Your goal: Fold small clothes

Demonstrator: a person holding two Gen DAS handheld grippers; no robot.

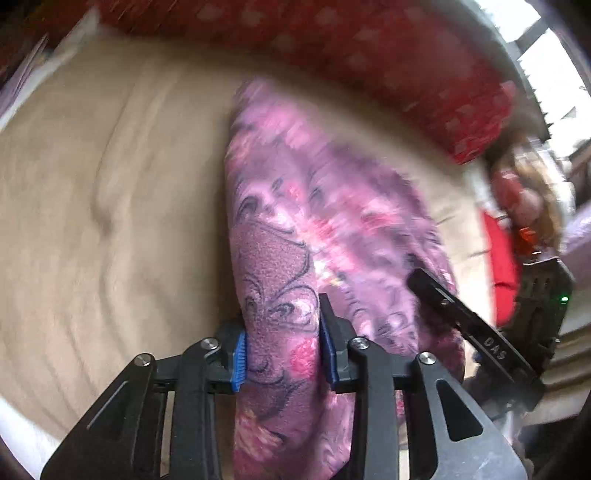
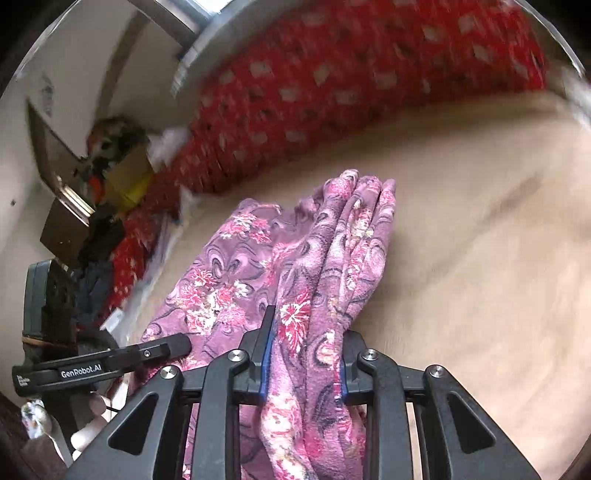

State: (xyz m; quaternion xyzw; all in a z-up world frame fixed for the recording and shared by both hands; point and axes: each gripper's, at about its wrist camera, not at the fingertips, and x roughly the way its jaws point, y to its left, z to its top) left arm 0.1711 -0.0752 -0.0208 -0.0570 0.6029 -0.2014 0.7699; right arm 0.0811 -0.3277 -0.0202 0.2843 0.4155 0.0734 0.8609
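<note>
Covering most of both views is a beige bed sheet [image 1: 92,221], rumpled into soft ridges. Along its far edge a red blanket with pale spots [image 2: 332,85] is bunched up, and a window frame [image 1: 532,33] is seen at the far right of the left wrist view. In the right wrist view, cardboard boxes [image 2: 125,181] and mixed clutter are piled at the far left against a pale wall.

Both tools are pointed forward over the bed, side by side. The left tool [image 1: 282,343] is pinched on a thick fold of the purple floral garment [image 1: 314,229], which is gripped between its blue pads [image 1: 240,360]. The right tool [image 2: 306,354] is likewise clamped on a bunched fold of the same garment [image 2: 332,258]. Each tool is caught in the other's view: the right one at the near right edge [image 1: 436,291], the left one at the near left [image 2: 173,345].

The garment is stretched from both grips toward the far side, with its far part lying on the sheet. Blur hides its finer outline in the left wrist view.
</note>
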